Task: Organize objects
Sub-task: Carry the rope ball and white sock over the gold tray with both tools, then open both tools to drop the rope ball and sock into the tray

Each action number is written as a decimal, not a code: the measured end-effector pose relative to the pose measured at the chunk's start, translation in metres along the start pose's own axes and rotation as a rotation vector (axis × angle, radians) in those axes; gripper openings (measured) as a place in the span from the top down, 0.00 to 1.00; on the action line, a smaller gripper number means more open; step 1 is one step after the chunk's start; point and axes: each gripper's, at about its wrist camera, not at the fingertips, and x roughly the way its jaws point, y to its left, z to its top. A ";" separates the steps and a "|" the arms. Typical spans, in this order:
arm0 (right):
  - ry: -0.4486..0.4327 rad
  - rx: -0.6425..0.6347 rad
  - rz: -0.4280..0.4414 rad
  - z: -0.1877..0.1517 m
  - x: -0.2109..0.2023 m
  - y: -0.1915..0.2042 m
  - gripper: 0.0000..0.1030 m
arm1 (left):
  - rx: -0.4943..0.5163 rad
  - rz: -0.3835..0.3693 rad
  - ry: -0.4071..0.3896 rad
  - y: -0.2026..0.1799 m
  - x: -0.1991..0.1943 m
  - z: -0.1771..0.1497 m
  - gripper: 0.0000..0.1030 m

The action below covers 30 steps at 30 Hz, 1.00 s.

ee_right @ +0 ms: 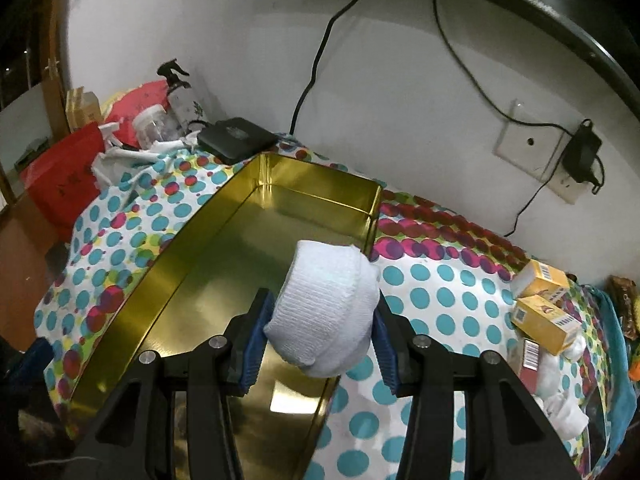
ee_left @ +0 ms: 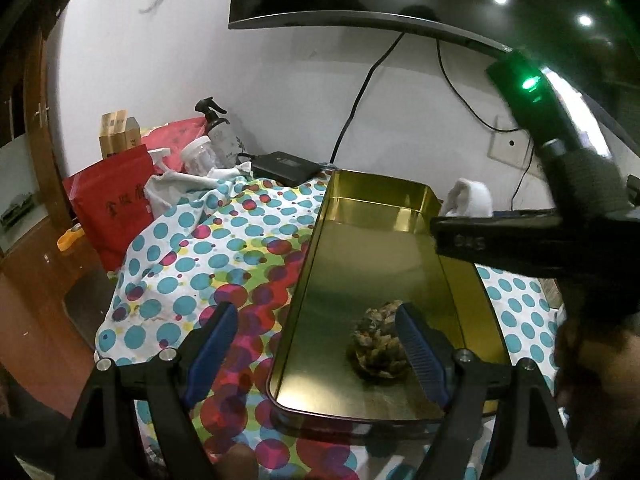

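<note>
A gold metal tray (ee_left: 320, 240) lies on the polka-dot cloth; it also shows in the right wrist view (ee_right: 160, 248). A pine cone (ee_left: 376, 340) sits in its near end. My left gripper (ee_left: 316, 356) is open and empty, its right finger over the tray beside the cone, its left finger over the cloth. My right gripper (ee_right: 316, 340) is shut on a rolled white sock (ee_right: 328, 304) and holds it above the tray's right rim. In the left wrist view the right gripper's body (ee_left: 520, 236) reaches in from the right with the sock (ee_left: 472, 196) beyond it.
At the back left stand a red bag (ee_left: 108, 204), cartons, a spray bottle (ee_left: 220, 132), a clear jar and a black box (ee_left: 284, 166). Yellow boxes (ee_right: 544, 308) and white socks (ee_right: 564, 396) lie at the right. Cables hang on the wall under a monitor.
</note>
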 end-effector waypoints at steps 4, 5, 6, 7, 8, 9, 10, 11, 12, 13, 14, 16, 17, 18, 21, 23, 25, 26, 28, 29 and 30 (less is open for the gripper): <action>0.026 -0.008 0.000 0.001 0.016 0.006 0.55 | -0.006 -0.002 0.006 0.002 0.003 0.000 0.19; 0.029 -0.011 -0.003 0.002 0.019 0.008 0.54 | -0.007 -0.004 0.008 0.002 0.003 -0.001 0.19; 0.030 -0.008 -0.001 0.003 0.021 0.008 0.51 | -0.008 -0.006 0.011 0.002 0.004 -0.001 0.19; 0.029 -0.004 0.002 0.004 0.021 0.008 0.39 | -0.007 -0.005 0.013 0.001 0.005 -0.002 0.19; 0.027 0.000 -0.003 0.006 0.020 0.006 0.31 | -0.005 -0.005 0.014 0.001 0.006 -0.002 0.19; 0.014 0.004 -0.014 0.007 0.015 0.004 0.17 | -0.002 -0.004 0.015 0.000 0.006 -0.002 0.19; -0.021 0.012 -0.022 0.007 0.005 -0.001 0.16 | -0.001 -0.004 0.014 0.000 0.006 -0.002 0.19; -0.066 0.025 -0.020 0.007 -0.008 -0.007 0.14 | -0.003 -0.004 0.014 -0.001 0.007 -0.002 0.19; -0.099 0.041 -0.013 0.007 -0.020 -0.015 0.11 | -0.004 -0.009 0.016 -0.002 0.007 -0.002 0.19; -0.124 0.069 -0.007 0.004 -0.034 -0.026 0.07 | -0.003 -0.011 0.018 -0.003 0.008 -0.002 0.19; -0.146 0.098 -0.003 -0.001 -0.046 -0.038 0.03 | -0.003 -0.009 0.014 -0.004 0.007 -0.001 0.19; -0.191 0.159 -0.006 -0.022 -0.073 -0.068 0.01 | -0.003 -0.017 0.006 -0.007 0.004 0.000 0.19; -0.198 0.163 -0.036 -0.035 -0.083 -0.080 0.01 | 0.001 -0.018 0.002 -0.008 0.003 0.000 0.19; -0.204 0.159 -0.084 -0.048 -0.093 -0.092 0.01 | 0.011 -0.014 -0.006 -0.011 0.001 -0.001 0.19; -0.192 0.176 -0.186 -0.098 -0.113 -0.134 0.00 | 0.036 -0.040 -0.002 -0.024 -0.005 -0.003 0.19; -0.144 0.225 -0.240 -0.135 -0.119 -0.164 0.00 | 0.049 -0.067 -0.002 -0.037 -0.011 -0.003 0.19; -0.109 0.289 -0.253 -0.167 -0.123 -0.191 0.00 | 0.076 -0.118 -0.008 -0.060 -0.021 -0.001 0.19; -0.096 0.316 -0.257 -0.181 -0.124 -0.202 0.00 | 0.094 -0.151 -0.018 -0.075 -0.028 0.000 0.19; -0.071 0.362 -0.264 -0.206 -0.125 -0.222 0.00 | 0.163 -0.209 -0.045 -0.116 -0.038 0.000 0.19; -0.061 0.380 -0.259 -0.215 -0.124 -0.229 0.00 | 0.200 -0.230 -0.044 -0.136 -0.038 -0.001 0.19; -0.054 0.389 -0.257 -0.219 -0.122 -0.231 0.00 | 0.238 -0.265 -0.031 -0.160 -0.035 -0.003 0.19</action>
